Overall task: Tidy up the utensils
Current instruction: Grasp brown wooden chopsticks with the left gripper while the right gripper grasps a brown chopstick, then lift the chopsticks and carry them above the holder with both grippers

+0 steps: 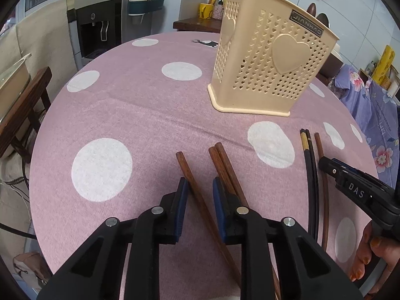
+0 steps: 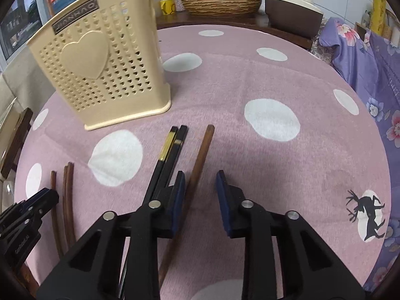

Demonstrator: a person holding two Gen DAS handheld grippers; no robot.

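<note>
A home dining corner: polka-dot tablecloth [image 1: 150,115], water dispenser [image 1: 97,22], rice cooker [image 2: 292,7], floral bedding [image 2: 362,57].

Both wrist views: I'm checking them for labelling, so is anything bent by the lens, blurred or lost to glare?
Left wrist view: fisheye bows the black chopsticks and the table edge; dark vignette in the corners. Right wrist view: the same curving on the brown chopsticks at left; the holder leans. Both sharp, evenly lit, no glare.
</note>
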